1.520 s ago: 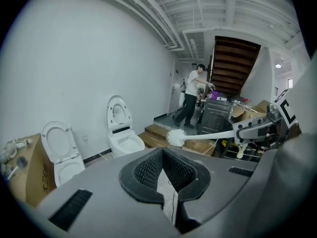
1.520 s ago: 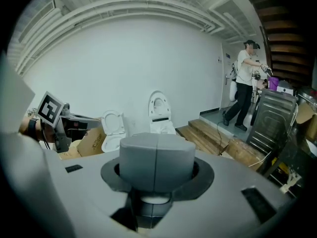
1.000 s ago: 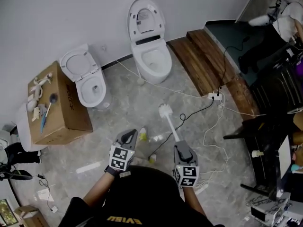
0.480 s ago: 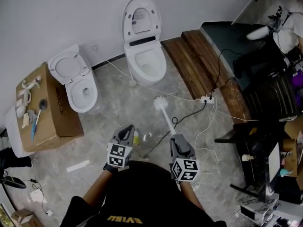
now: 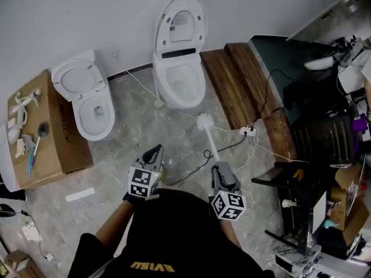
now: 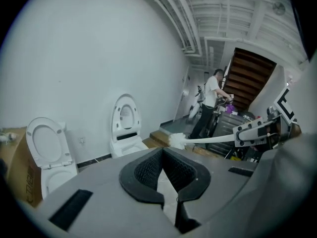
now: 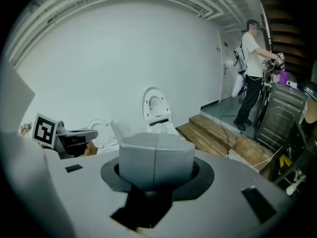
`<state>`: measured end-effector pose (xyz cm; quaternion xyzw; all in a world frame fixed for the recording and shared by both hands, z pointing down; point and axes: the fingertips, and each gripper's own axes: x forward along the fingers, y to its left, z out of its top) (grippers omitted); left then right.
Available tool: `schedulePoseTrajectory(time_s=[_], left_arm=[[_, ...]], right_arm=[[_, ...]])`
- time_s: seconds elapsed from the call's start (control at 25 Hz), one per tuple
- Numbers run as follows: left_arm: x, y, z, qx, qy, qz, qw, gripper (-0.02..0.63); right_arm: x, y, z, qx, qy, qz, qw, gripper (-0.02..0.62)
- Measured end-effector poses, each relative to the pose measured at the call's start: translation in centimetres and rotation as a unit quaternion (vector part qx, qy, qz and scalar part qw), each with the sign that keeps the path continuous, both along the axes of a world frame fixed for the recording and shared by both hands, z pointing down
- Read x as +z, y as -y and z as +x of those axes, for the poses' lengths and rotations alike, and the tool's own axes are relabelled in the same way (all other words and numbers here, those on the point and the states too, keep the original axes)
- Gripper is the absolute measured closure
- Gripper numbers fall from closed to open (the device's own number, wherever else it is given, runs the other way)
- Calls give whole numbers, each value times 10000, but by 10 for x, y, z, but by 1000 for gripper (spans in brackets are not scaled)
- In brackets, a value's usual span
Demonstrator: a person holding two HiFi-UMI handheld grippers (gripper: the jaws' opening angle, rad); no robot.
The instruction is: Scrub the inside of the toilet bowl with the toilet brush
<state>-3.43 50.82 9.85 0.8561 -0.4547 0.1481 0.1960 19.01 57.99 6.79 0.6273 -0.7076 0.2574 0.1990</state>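
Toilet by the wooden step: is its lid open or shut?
Open: the lid is tipped back, and the bowl below it is uncovered.

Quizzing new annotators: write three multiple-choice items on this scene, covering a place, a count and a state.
1. The toilet brush has its head: A) over the floor, short of the larger toilet; B) inside a bowl; C) on the cardboard box.
2. Toilets by the wall: A) one; B) two; C) three.
3. The larger toilet's lid is: A) down; B) up; C) missing.

Answers: 1 A, the bristles sit over bare floor in the head view; 2 B, the larger toilet and a smaller toilet; 3 B, it stands raised behind the bowl.
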Motion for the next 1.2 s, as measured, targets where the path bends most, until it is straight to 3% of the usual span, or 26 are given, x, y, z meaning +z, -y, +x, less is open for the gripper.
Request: schedulePoseTrajectory(time_s=[0.32,0.48,0.76,0.96,1.2], left_arm=[[23,31,-5,220,-16,-317,9993,588],[33,60,-1,159,-34,-403,9991,588],[47,141,15,-269,238,-547,9979,588],[43,222,31,-653,335,-675,9950,588],[76,307,49,-899,548,-1097,9884,588]], right_arm=[[12,59,-15,42,119,-200,9997,437],[26,91,-26,-375,-21,-377,9986,437],[65,199,-14,-672,508,-830,9930,437],[90,283,-21,-1356,880,-1425,9765,437],[141,366,11,-2106,189,-1629,9637,437]])
